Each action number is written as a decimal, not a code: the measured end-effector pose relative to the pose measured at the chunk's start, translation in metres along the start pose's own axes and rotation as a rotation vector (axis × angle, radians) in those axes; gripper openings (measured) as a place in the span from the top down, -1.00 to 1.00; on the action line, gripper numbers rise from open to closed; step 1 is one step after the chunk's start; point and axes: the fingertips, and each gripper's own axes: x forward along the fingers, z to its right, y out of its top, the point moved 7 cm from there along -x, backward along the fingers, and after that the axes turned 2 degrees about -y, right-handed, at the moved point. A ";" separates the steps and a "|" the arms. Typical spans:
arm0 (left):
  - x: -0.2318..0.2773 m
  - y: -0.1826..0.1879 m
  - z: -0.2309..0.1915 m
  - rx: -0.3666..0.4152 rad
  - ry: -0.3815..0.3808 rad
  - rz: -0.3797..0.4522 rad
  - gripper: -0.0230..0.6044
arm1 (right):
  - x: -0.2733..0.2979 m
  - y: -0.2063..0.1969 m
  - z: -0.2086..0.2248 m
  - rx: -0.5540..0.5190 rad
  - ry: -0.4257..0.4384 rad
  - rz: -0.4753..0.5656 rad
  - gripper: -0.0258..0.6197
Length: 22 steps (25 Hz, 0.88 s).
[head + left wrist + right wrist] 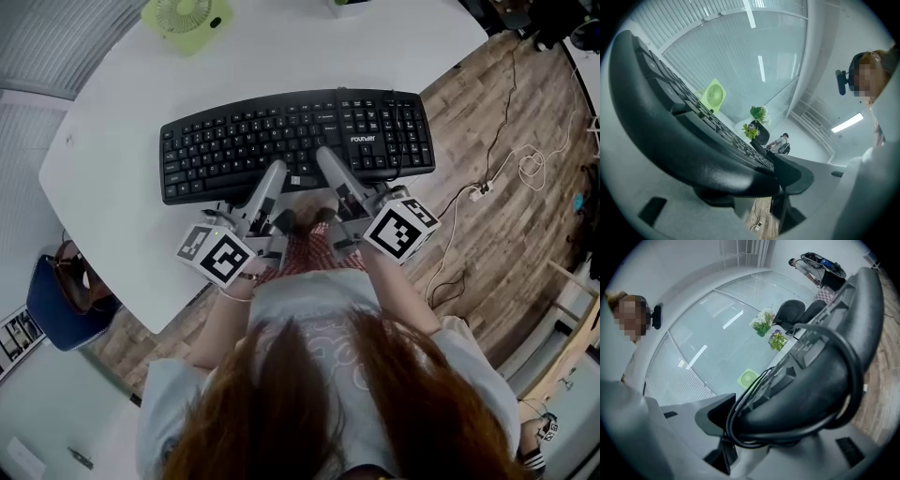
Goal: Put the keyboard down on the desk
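Head view — both tongs [274, 172] [326, 158] angled onto keyboard [242, 139]

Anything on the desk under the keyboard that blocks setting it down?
Nothing visible does. The desk around the keyboard is bare; the green fan sits apart, beyond its far edge. Left gripper and right gripper clamp its near edge. Beneath it is hidden.

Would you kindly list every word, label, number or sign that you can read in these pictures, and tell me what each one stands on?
"FOUNDER": small white brand print on the right part of the keyboard; the last letters are faint, so I am not fully sure.
Key legends on the keyboard: too small to read.
Marker cubes: black-and-white square patterns only, no letters or numbers.
Fan: no print that can be read.
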 end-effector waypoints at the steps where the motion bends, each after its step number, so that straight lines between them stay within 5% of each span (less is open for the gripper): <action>1: 0.000 0.000 -0.001 0.000 0.007 -0.001 0.10 | 0.002 -0.001 0.002 0.008 0.001 -0.010 0.24; 11: 0.016 0.001 -0.015 -0.055 0.121 -0.069 0.11 | 0.021 0.000 0.021 0.095 -0.053 -0.090 0.24; 22: 0.023 -0.002 -0.022 -0.109 0.159 -0.096 0.12 | 0.027 0.000 0.030 0.114 -0.097 -0.129 0.24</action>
